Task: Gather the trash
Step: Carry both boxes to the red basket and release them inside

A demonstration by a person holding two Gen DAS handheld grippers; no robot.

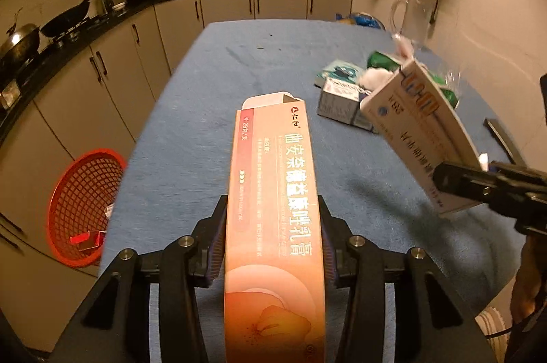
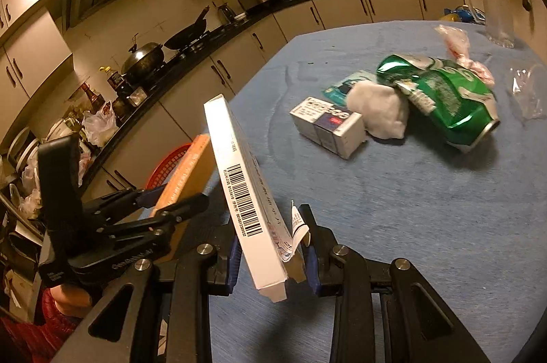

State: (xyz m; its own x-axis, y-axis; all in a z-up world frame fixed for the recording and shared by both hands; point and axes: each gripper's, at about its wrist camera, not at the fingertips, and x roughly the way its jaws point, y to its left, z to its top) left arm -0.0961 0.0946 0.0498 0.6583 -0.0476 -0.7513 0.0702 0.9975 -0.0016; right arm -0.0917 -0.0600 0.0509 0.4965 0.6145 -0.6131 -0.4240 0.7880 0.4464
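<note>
My left gripper (image 1: 273, 226) is shut on a long orange ointment carton (image 1: 273, 164), which points away over the blue-clothed table (image 1: 212, 89). My right gripper (image 2: 273, 253) is shut on a flat white box with a barcode (image 2: 246, 192), tilted up to the left. Each gripper shows in the other's view, the right gripper (image 1: 454, 182) and the left gripper (image 2: 181, 197), both close together above the table's near side. A red mesh basket (image 1: 82, 209) stands on the floor left of the table with a red scrap in it.
On the table lie a crushed green can (image 2: 444, 96), a white cotton wad (image 2: 379, 110), a small white-and-blue box (image 2: 328, 123), a teal packet (image 2: 345, 84), a pink wrapper (image 2: 458, 45) and clear plastic (image 2: 526, 89). A glass jug (image 2: 495, 11) stands at the far right. Kitchen counters run along the left.
</note>
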